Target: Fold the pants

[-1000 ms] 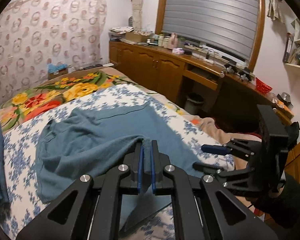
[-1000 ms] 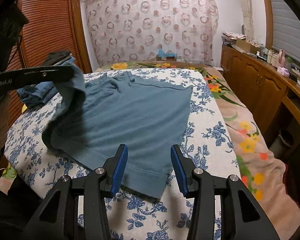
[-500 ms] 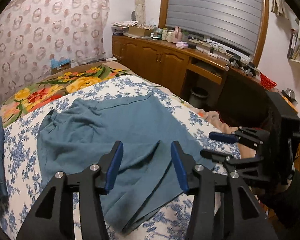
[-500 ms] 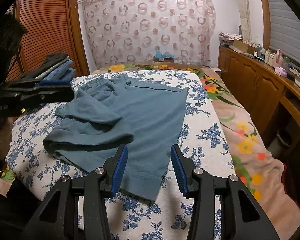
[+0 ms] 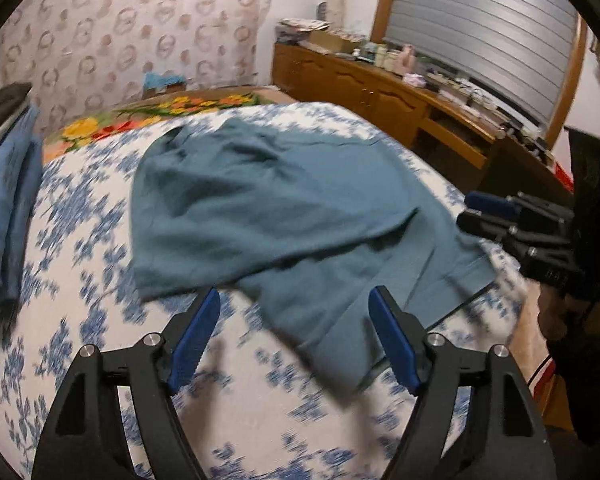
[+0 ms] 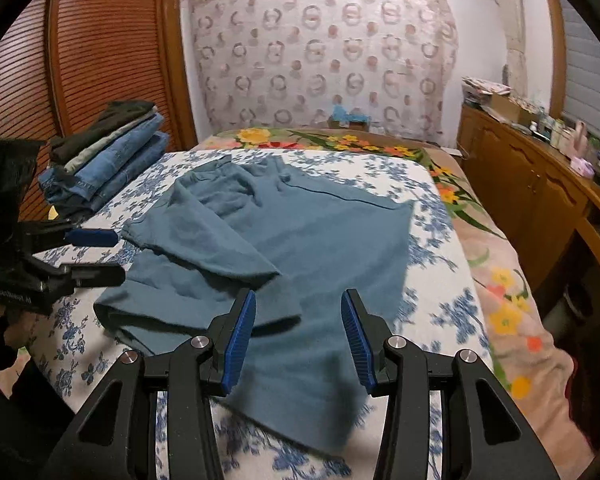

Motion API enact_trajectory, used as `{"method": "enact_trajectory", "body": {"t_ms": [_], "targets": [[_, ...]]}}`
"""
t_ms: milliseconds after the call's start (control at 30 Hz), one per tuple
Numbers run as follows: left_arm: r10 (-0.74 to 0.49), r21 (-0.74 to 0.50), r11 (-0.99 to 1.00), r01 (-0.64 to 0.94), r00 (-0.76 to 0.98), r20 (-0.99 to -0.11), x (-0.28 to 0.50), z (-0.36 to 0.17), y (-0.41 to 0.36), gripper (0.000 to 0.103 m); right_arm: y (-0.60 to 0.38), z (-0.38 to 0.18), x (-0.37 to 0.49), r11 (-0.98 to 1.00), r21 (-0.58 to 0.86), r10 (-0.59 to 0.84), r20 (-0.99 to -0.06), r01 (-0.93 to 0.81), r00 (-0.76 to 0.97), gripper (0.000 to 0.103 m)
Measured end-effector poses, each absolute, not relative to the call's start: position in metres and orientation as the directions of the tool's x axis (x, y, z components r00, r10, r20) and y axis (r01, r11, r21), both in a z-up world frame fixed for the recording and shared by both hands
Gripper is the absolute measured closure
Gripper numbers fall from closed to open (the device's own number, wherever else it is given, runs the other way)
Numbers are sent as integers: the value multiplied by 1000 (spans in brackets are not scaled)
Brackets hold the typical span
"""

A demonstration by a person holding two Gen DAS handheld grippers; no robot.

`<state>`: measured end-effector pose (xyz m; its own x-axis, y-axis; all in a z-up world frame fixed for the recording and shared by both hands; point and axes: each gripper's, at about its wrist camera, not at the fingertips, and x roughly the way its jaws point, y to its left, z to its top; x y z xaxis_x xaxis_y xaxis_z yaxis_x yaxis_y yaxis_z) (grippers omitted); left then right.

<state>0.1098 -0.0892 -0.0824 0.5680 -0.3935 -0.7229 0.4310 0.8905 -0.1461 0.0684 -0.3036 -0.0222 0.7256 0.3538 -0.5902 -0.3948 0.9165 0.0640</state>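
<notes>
Left tongs (image 5: 294,334) hanging released over the near hem of the teal knit pants (image 5: 284,216), blue pads having just been spreading apart, nothing gripped between them. Right tongs (image 6: 298,334) hovering half-spread above the same garment, pads clear of the cloth, nothing clenched. Pants lying on the blue-flowered white bedsheet (image 6: 432,280), one leg folded over the other, hem pointing toward the bed's near edge. Folded denim stack (image 6: 104,160) resting beside them at the sheet's far left edge, by the slatted wooden wardrobe door (image 6: 80,60).
</notes>
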Motion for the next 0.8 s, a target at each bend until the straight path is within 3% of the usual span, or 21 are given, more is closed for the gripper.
{"method": "enact_trajectory", "body": {"t_ms": [433, 533, 600, 667, 800], "targets": [[-369, -155, 909, 387, 572, -732, 103, -101, -76, 26, -283, -37, 114, 885, 89, 392, -671, -457, 629, 66], [-373, -164, 909, 384, 570, -732, 104, -102, -74, 26, -281, -38, 119, 881, 94, 396, -683, -464, 613, 72], [-376, -170, 909, 382, 569, -731, 104, -102, -73, 26, -280, -36, 121, 879, 94, 399, -681, -468, 613, 85], [-377, -170, 909, 382, 572, -729, 105, -101, -72, 26, -278, -35, 122, 872, 110, 419, -672, -477, 611, 91], [-373, -157, 910, 384, 589, -717, 101, -99, -72, 26, -280, -26, 111, 868, 120, 442, -629, -482, 639, 95]]}}
